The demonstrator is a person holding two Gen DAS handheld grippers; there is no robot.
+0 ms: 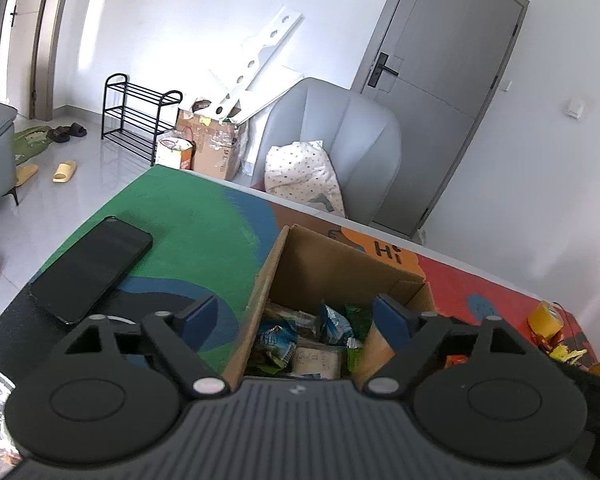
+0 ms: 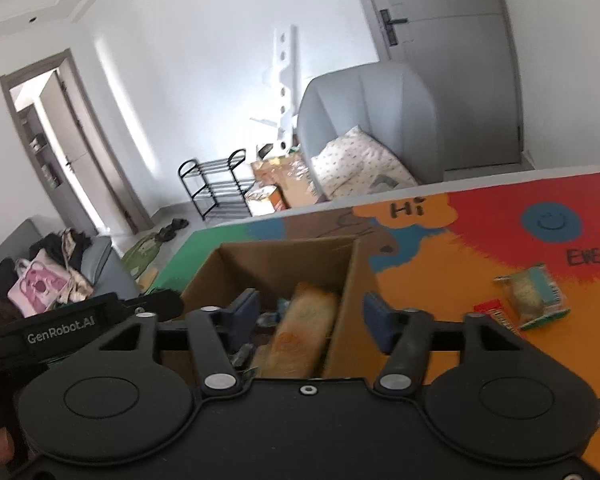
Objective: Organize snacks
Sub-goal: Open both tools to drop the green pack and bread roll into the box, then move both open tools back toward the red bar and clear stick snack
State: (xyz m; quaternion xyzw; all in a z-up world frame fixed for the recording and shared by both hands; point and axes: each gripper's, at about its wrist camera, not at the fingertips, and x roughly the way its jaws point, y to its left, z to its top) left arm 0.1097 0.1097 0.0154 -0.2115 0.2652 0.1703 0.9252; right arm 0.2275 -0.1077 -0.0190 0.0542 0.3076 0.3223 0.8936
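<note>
Both grippers hang spread and empty above the cardboard box (image 2: 284, 264). The wrapped cake (image 2: 534, 296) lies on the surface ahead-right of the right gripper (image 2: 310, 314), long axis angled away; the left gripper (image 1: 296, 318) is farther.

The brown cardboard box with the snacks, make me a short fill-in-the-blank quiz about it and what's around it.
1. The brown cardboard box holds snack packets and stands ____ at the top.
2. The black smartphone lies on the ____ part of the colourful table mat.
3. The left gripper and the right gripper both hold ____.

Missing words: open; green; nothing
</note>
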